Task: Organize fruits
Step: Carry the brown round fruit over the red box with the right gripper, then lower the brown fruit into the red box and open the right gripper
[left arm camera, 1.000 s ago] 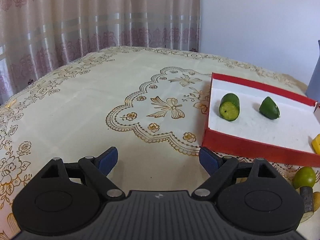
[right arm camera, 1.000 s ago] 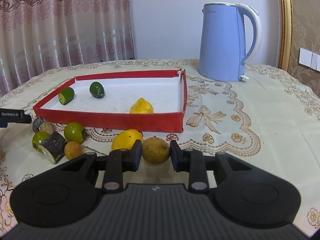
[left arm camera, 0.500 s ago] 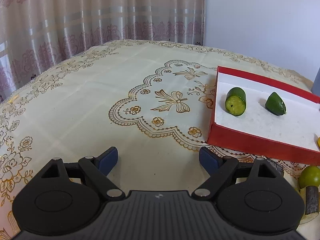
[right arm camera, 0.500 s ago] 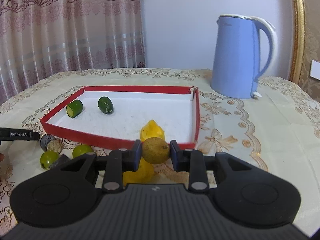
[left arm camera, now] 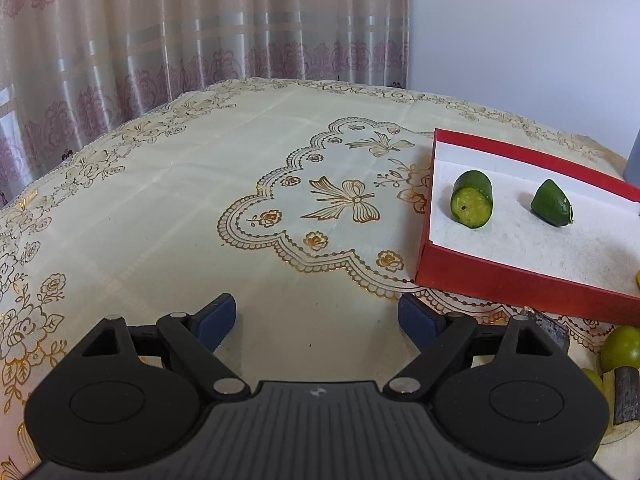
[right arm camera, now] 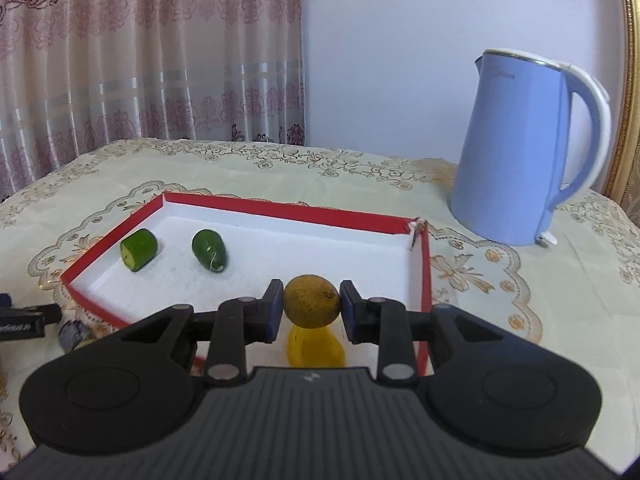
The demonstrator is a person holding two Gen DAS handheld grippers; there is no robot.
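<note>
My right gripper (right arm camera: 312,304) is shut on a round brownish-yellow fruit (right arm camera: 312,300) and holds it above the near part of the red tray (right arm camera: 280,210). In the tray lie a cut green piece (right arm camera: 138,249), a whole green fruit (right arm camera: 209,250) and a yellow fruit (right arm camera: 314,346) right under the held one. My left gripper (left arm camera: 318,320) is open and empty over the tablecloth, left of the tray (left arm camera: 480,280). The two green pieces show there too (left arm camera: 472,199) (left arm camera: 552,203). A green fruit (left arm camera: 622,346) and a dark piece (left arm camera: 626,394) lie outside the tray.
A light blue kettle (right arm camera: 524,152) stands behind the tray's right corner. The left gripper's tip (right arm camera: 24,318) shows at the left edge, by a dark fruit piece (right arm camera: 74,332). Curtains hang behind the table.
My right gripper has lifted the brownish fruit off the table and carried it forward over the tray's near wall. My left gripper has drifted slightly left, away from the tray.
</note>
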